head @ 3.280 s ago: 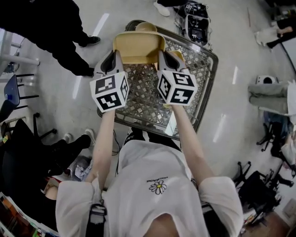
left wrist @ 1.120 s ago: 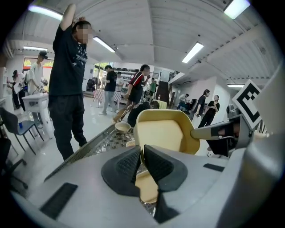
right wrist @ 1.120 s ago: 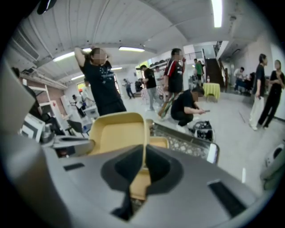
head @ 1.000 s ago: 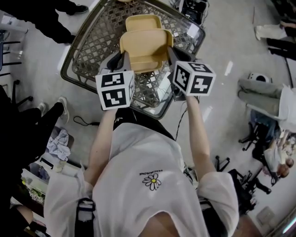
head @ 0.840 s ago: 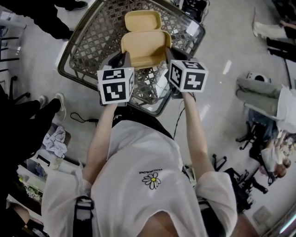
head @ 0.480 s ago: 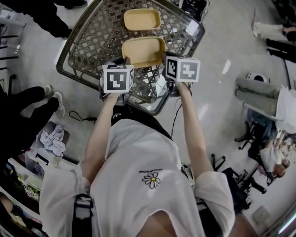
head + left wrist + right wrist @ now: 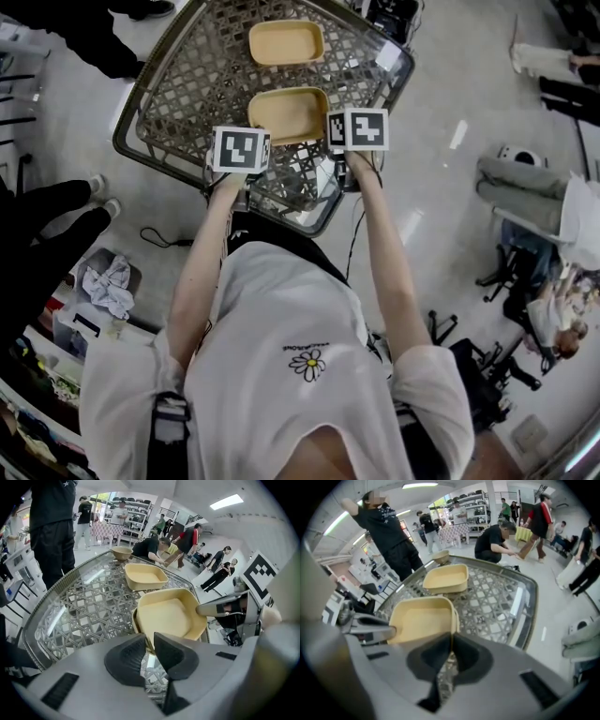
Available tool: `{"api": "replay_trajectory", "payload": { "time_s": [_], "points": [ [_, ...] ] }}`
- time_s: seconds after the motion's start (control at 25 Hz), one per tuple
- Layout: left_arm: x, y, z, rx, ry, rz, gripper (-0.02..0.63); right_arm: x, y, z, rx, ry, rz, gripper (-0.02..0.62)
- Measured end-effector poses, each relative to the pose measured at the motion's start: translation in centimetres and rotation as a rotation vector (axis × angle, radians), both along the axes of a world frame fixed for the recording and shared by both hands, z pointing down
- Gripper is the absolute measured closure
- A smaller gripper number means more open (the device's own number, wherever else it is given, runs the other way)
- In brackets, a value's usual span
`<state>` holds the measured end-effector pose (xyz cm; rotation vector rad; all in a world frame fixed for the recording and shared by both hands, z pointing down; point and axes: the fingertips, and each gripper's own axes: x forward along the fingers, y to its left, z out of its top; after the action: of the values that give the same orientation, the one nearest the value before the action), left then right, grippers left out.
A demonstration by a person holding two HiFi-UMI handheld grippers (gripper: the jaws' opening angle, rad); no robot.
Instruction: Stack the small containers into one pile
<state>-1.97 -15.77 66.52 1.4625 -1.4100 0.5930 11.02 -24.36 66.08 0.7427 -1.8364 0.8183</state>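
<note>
1. Currently not stacked; two containers sit apart on the table point(image 7: 178, 84); no pile yet.
2. near container point(image 7: 289, 112): at the table's near end; looks to be down on the weave or just above it; one gripper on each side.
3. left gripper point(image 7: 149, 641): jaws have just been opening; they stand a little apart with the rim in the gap; pads don't look to be pressing; reads as letting go.
4. right gripper point(image 7: 451, 641): jaws together on the rim's thin wall; clamped.
5. far container point(image 7: 286, 42): mid-table, upright, empty, apart from the near one.
6. bowl point(image 7: 122, 552): at the far edge, beyond the far container; round, so it may not belong in the pile; can't say.
7. Left to do, my read: grip one container, lift it, nest it into the other; none of that is done.
8. Count: 2 rectangular tan containers; 1 bowl; 1 table; 2 grippers; several people in the background.
9. Caveat: near container shows a doubled edge at the rim; lip or a second one nested, can't tell.
</note>
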Motion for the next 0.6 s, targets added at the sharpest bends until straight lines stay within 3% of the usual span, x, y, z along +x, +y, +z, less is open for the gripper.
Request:
{"api": "replay_trajectory", "payload": {
  "time_s": [0.36, 0.6],
  "points": [
    [-0.2, 0.2, 1.8, -0.025, -0.018, 0.009, 0.512, -0.4, 0.5, 1.6, -0.024, 0.033, -0.026, 0.554],
    [-0.8, 0.5, 2.0, -0.037, -0.053, 0.012, 0.459, -0.4, 0.2, 1.7, 0.033, 0.051, -0.045, 0.552]
  ]
}}
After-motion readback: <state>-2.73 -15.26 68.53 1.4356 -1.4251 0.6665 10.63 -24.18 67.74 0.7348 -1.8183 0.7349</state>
